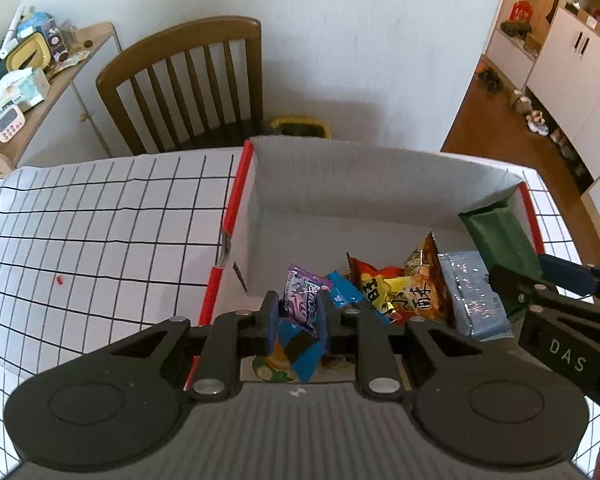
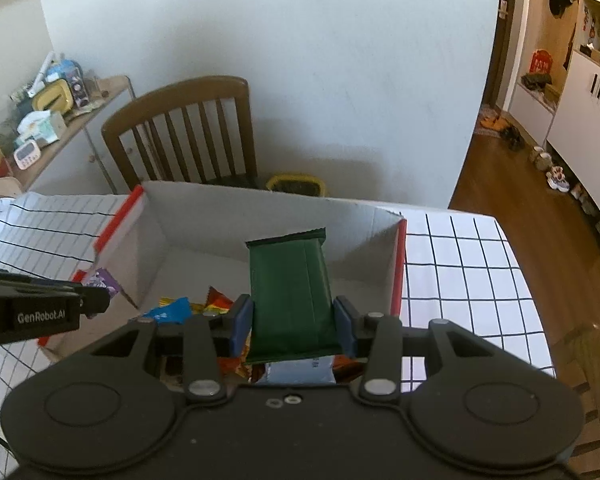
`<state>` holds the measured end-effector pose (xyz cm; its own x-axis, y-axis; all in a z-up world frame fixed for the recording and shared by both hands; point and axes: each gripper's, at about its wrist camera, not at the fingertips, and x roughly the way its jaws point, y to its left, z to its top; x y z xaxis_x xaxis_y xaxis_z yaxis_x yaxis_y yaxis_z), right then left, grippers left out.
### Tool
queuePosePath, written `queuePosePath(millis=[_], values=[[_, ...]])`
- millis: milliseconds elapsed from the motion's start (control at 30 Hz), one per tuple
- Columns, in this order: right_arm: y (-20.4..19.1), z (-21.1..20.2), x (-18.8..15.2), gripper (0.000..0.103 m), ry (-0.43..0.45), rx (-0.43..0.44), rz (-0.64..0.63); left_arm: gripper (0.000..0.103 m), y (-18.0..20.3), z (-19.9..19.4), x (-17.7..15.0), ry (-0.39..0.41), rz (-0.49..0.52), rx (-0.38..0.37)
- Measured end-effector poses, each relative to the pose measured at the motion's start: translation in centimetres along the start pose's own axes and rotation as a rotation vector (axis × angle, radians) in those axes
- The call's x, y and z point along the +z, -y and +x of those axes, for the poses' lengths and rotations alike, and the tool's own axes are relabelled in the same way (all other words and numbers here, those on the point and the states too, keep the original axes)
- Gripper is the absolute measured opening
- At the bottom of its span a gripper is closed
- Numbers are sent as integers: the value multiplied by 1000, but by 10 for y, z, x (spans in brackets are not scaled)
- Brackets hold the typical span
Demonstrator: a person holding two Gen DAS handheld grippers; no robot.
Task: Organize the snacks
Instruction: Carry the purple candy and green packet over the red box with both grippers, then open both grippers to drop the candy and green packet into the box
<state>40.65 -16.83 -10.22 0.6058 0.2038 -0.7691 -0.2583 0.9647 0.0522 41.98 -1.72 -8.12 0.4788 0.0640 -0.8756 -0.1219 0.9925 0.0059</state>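
Both over the box at frame centre: left gripper pinching a purple packet, right gripper clamping a green packet. Risk: letting go tilted, packets catch the wall and spill onto the tabletop.

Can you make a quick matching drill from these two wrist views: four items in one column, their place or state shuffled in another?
Items
1. green packet
2. purple packet
3. pale blue foil packet
4. wooden chair

Places or states
A. lying loose in the cardboard box
B. clamped in the left hand-held gripper
C. standing behind the table, by the wall
D. clamped in the right hand-held gripper

Pairs: 1-D, 2-B, 3-A, 4-C
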Motion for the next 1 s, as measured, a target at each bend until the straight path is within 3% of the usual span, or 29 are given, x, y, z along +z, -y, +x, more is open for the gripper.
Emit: queuePosePath(millis=[533,833,1000], values=[[2,26,-6,43,-65,-31,-12,19,4,42,-8,-90,4,-12],[7,26,-8,43,-66,-36,-5,20,3,41,-8,-89,-10,-30],[10,17,-10,43,-55,-4,5,26,-5,33,-10,-75,-17,-55]])
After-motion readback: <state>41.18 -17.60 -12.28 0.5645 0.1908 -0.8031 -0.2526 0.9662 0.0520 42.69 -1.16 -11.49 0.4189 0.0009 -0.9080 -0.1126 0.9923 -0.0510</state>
